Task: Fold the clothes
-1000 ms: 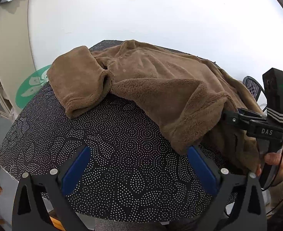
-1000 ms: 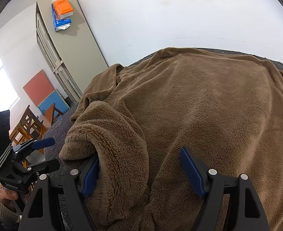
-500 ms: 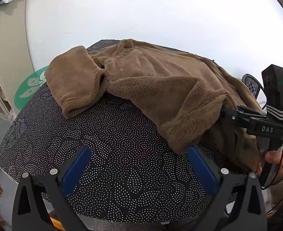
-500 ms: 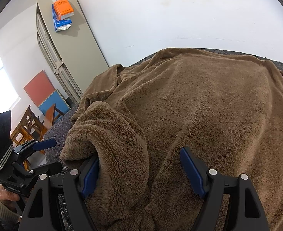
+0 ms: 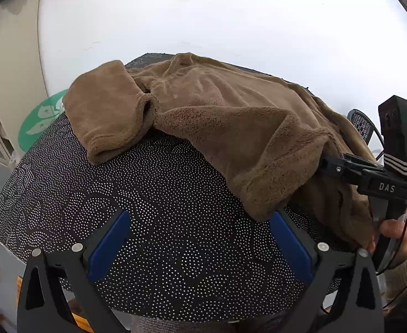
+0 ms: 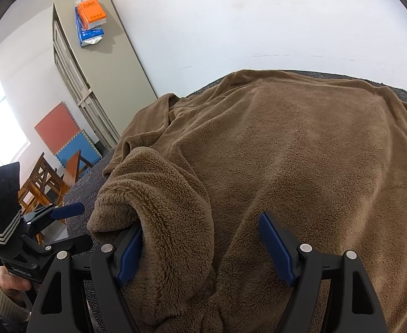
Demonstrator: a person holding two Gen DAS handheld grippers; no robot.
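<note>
Right wrist view: your right gripper [image 6: 200, 247] stands wide around the brown fleece top's [image 6: 300, 149] sleeve cuff [image 6: 159, 194], unclamped; left gripper [image 5: 200, 245] wide, empty. Next, probably pinch the cuff and fold inward.

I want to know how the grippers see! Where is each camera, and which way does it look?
Left wrist: sits on the left gripper, looks down over the dotted table at the brown fleece; shows its open blue fingers and the right hand.
Right wrist: sits on the right gripper, looks across the fleece toward a cabinet; shows its fingers and the left hand.
Both share the fleece, the table and the other gripper.
</note>
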